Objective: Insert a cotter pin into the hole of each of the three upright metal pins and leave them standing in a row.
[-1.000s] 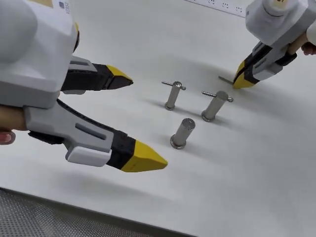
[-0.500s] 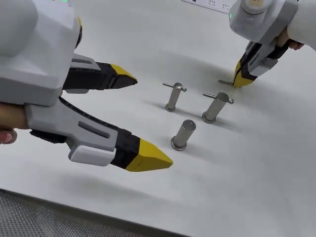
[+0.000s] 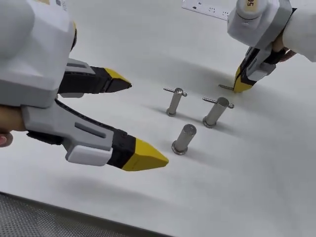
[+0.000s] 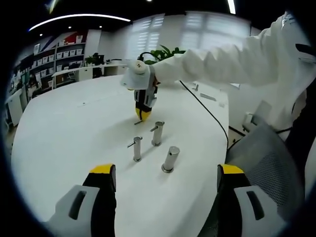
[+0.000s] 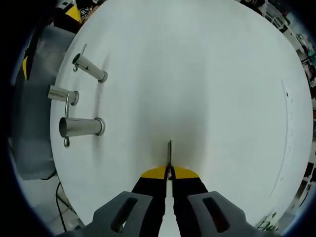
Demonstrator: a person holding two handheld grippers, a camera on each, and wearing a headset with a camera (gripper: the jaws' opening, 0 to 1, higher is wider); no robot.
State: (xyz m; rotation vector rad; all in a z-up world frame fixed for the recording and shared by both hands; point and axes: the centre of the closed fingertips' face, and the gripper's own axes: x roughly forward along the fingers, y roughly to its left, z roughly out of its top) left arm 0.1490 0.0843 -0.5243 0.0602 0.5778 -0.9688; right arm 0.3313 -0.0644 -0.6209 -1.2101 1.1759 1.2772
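Metal pins (image 3: 174, 102) are stood upright, three close together, on the white counter (image 3: 247, 187); the left gripper (image 3: 147, 122) is held near them with its fingers spread wide and nothing between them; the right gripper (image 3: 242, 87) is seen farther back, its fingers pressed together on a loose cotter pin (image 3: 225, 87) low at the counter; the two far pins are already fitted with cotter pins (image 3: 175, 91); the near pin (image 3: 183, 139) is bare, so one is judged left.

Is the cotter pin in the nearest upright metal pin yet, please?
Out: the nearest silver cylindrical metal pin has nothing through its top.
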